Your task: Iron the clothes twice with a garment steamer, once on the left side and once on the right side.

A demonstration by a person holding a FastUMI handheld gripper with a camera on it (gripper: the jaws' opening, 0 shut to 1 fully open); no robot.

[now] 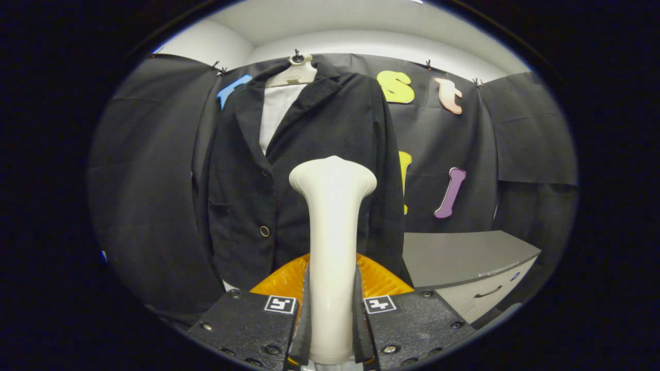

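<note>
The hand-held gripper (332,309) clamps both fingers on the cream garment steamer (332,216), held upright between them; beyond its flared head hangs a black jacket (309,154) on a hanger (295,72); a grey counter (464,255) stands beside the jacket; no legible writing.

The gripper (332,330) shows two blocky, rough-textured finger housings, one to each side. Round screw heads dot their upper faces. Each carries a small square black-and-white marker tag at its inner front corner.
</note>
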